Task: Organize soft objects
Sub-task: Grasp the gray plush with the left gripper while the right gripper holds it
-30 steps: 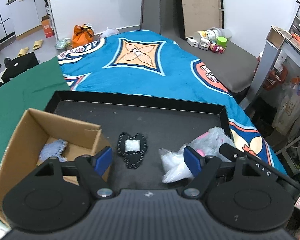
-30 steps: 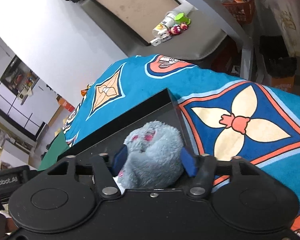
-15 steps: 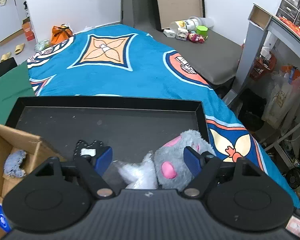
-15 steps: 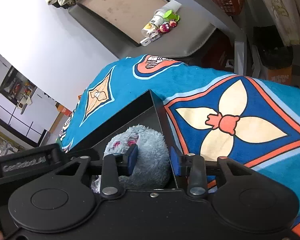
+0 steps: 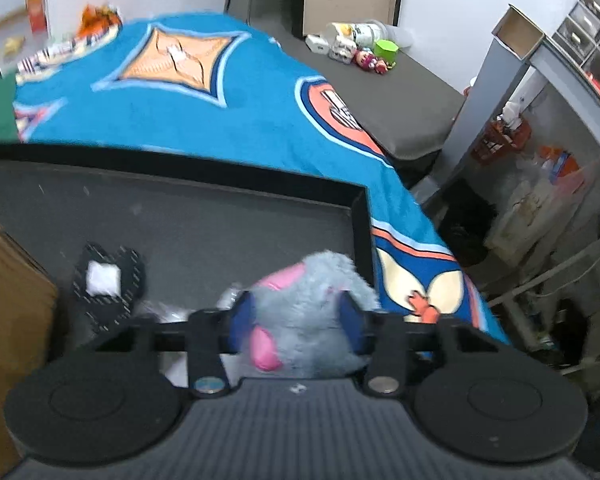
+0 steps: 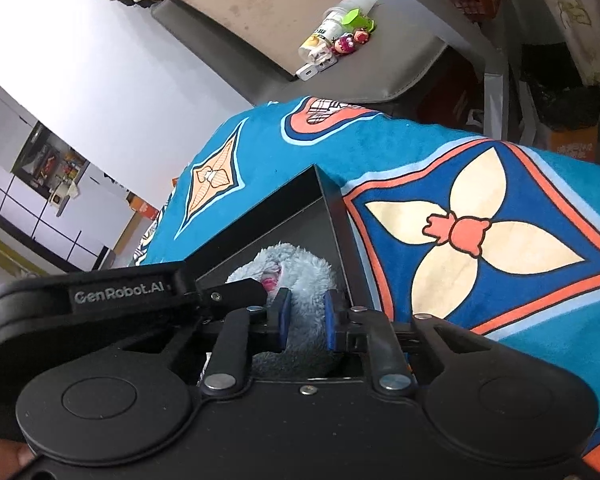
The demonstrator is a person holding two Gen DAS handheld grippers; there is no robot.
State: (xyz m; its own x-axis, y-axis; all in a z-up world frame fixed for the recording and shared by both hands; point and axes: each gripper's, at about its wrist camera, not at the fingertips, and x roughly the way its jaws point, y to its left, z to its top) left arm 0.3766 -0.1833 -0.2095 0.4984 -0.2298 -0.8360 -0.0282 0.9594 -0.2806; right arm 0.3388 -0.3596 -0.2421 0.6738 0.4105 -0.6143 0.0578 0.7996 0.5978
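Plush (image 5: 312,312): in tray (image 5: 220,184) corner, now between both my grippers; left gripper (image 5: 298,320) and right gripper (image 6: 305,316) have just closed, each clamped on its fur. Box (image 5: 8,320) left; lift-ready

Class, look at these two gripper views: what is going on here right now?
A person works two handheld grippers over a black tray on a blue patterned blanket. Both the left gripper and right gripper have just closed on the grey plush toy. A black patterned pouch lies beside it, a cardboard box further left.
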